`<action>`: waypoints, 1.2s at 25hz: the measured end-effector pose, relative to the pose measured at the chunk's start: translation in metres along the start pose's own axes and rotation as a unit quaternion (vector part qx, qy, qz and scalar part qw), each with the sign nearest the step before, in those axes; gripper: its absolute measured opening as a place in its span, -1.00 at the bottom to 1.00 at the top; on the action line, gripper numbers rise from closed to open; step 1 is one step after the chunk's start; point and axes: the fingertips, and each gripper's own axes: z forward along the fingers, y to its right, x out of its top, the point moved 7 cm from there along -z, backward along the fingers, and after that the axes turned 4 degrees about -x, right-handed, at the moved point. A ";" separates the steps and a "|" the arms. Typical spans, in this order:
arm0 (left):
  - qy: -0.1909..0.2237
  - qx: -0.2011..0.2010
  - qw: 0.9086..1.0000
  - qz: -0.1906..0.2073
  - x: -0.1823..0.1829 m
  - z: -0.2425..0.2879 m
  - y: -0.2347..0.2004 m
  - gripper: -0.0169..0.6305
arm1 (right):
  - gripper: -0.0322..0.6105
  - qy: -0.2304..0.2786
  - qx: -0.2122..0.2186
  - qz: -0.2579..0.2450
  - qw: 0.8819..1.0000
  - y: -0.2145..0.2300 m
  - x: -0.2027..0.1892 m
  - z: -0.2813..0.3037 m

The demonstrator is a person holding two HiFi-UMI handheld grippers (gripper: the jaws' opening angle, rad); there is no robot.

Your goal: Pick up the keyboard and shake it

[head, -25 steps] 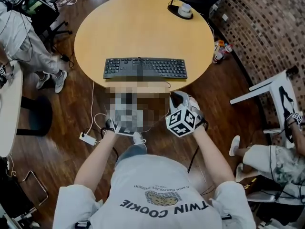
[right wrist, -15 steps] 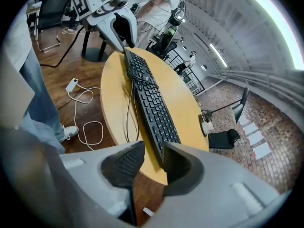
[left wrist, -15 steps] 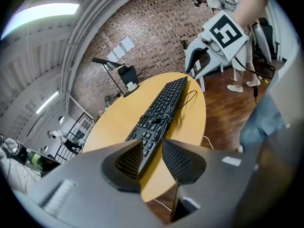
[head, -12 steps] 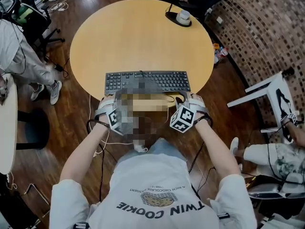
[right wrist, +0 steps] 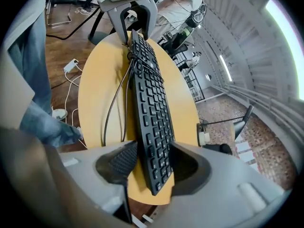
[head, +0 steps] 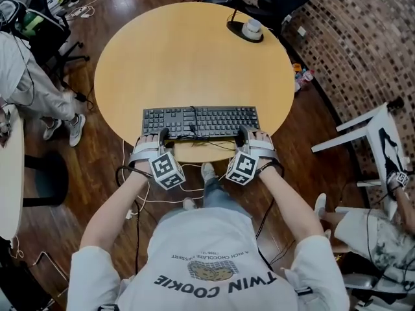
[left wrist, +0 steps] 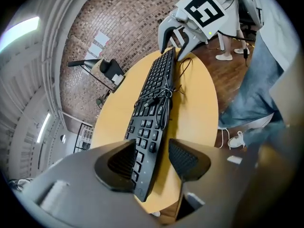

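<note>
The keyboard lies flat on the round wooden counter, lengthways along the near edge and just inside it, keys up. The rest of the counter top is bare wood apart from a black stand with a white object on it, close to the far right edge.

My left hand-held gripper reaches over the near edge at the keyboard's left end. Its jaws are apart and straddle that end: one pad sits over the keys, and the other stands off the keyboard's near long edge with a strip of counter showing between them.

My right hand-held gripper is at the keyboard's right end. Its jaws are drawn in narrower than the left's, and the end of the keyboard fills the gap between the two pads, so it looks gripped across its width.

A bundled black cable rests on the keys near the keyboard's middle and trails onto the counter by the near edge.
</note>
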 end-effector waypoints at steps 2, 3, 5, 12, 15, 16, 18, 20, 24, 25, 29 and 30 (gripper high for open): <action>0.001 0.009 1.000 -0.004 0.000 0.004 -0.002 -0.25 | -0.29 0.008 -0.004 -0.007 1.000 -0.003 0.003 0.004; 0.000 0.009 1.000 -0.006 0.000 0.005 -0.003 -0.25 | -0.30 0.014 -0.006 -0.009 1.000 -0.004 0.005 0.005; 0.000 0.006 1.000 -0.007 0.002 0.009 -0.003 -0.25 | -0.30 0.020 -0.012 -0.018 1.000 -0.005 0.007 0.005; -0.010 0.006 0.999 0.042 0.004 0.020 0.003 -0.46 | -0.40 0.019 -0.035 -0.094 0.995 -0.003 0.020 0.002; -0.005 0.003 0.998 0.055 0.003 0.019 0.005 -0.49 | -0.56 0.013 -0.037 -0.100 0.994 -0.007 0.022 0.000; -0.006 0.001 0.998 0.057 0.004 0.019 0.004 -0.49 | -0.56 0.011 -0.040 -0.102 0.994 -0.006 0.022 0.001; -0.009 -0.006 0.998 0.057 0.004 0.019 0.002 -0.49 | -0.57 0.008 -0.041 -0.108 0.993 -0.006 0.020 0.004; -0.010 -0.018 0.998 0.056 0.005 0.019 0.002 -0.49 | -0.57 0.009 -0.031 -0.111 0.993 -0.007 0.017 0.006; -0.006 -0.065 0.997 0.033 0.006 0.015 -0.009 -0.49 | -0.57 0.008 0.016 -0.105 0.994 0.008 0.017 0.005; -0.004 -0.080 0.996 0.026 0.007 0.013 -0.014 -0.49 | -0.57 0.007 0.037 -0.102 0.994 0.014 0.018 0.004; -0.003 -0.144 0.989 0.011 0.014 0.007 -0.033 -0.49 | -0.57 0.005 0.116 -0.086 0.989 0.037 0.019 0.003; -0.006 -0.160 0.987 0.009 0.016 0.006 -0.038 -0.50 | -0.57 0.004 0.137 -0.078 0.988 0.042 0.019 0.004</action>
